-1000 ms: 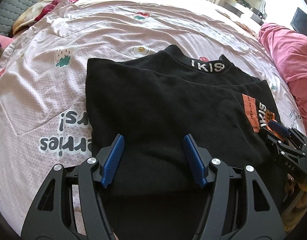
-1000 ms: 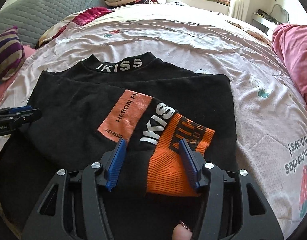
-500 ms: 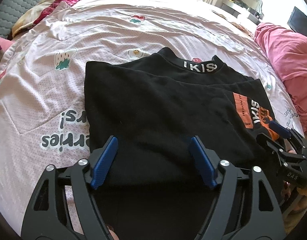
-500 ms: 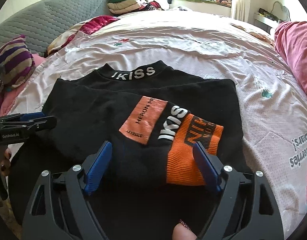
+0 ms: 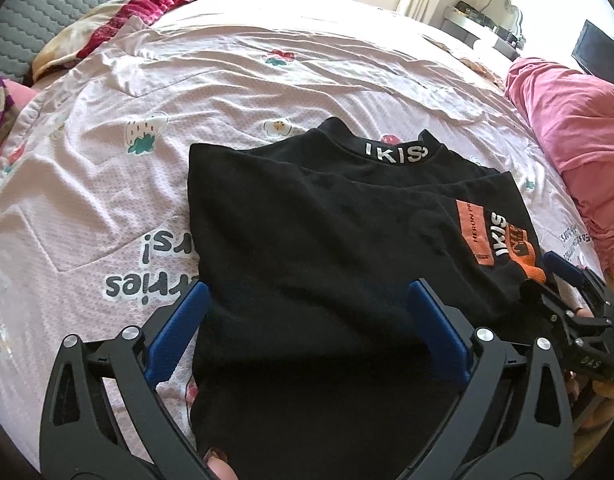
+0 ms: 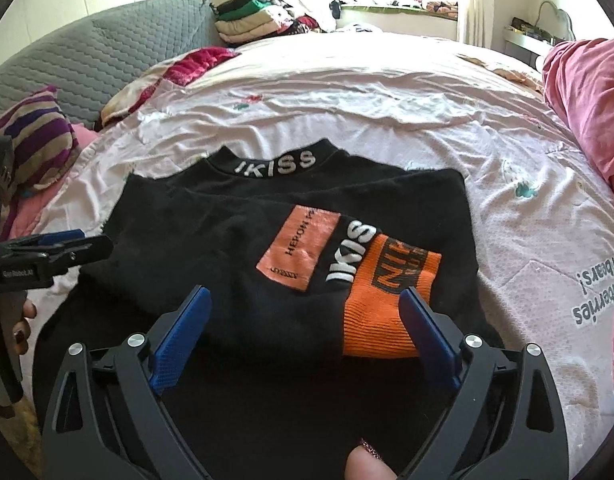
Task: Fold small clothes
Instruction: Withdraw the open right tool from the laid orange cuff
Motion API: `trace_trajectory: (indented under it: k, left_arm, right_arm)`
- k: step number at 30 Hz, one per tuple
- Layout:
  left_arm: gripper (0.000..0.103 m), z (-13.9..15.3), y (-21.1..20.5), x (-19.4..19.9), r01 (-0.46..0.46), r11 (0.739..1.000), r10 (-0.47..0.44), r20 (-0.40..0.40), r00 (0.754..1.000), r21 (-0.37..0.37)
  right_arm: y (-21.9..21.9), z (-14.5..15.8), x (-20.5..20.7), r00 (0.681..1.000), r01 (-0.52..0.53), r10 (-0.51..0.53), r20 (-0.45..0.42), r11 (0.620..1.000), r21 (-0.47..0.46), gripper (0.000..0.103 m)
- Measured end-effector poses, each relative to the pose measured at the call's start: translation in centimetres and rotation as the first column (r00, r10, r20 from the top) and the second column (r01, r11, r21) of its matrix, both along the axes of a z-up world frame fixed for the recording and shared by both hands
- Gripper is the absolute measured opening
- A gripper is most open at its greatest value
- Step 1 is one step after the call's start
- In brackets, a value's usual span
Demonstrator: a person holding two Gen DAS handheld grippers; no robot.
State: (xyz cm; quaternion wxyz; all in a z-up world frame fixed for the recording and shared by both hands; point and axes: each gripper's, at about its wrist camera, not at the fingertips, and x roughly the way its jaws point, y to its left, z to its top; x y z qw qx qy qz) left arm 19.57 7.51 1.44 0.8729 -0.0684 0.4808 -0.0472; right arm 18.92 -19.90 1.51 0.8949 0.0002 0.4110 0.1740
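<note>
The black sweater [image 6: 235,264] lies partly folded on the bed [image 5: 267,72]. Left gripper [image 5: 307,320] and right gripper [image 6: 305,324] are wide, holding nothing. More folding looks left.

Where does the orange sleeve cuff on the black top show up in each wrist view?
Left wrist view: the orange cuff sits far right, beside the right gripper.
Right wrist view: the cuff lies low and centre-right, by the right-hand finger.
Shared landmark: the white IKISS collar lettering.
</note>
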Motion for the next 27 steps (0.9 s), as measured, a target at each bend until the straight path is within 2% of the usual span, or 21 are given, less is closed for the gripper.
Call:
trace_trajectory:
  k: [9, 27]
  left_arm:
    - [0.093, 1.5, 0.1, -1.6, -0.008, 1.0, 0.009, 0.054, 0.999, -0.014]
    - [0.093, 4.2, -0.8, -6.1, 0.028, 0.999, -0.033, 0.155, 0.987, 0.034]
  right_arm:
    - [-0.4, 1.8, -1.3, 0.999, 0.015, -0.016, 0.047, 1.0, 0.026, 0.098]
    - [-1.7, 4.3, -4.9, 0.993, 0.046, -0.053, 0.108, 0.997, 0.069, 0.098]
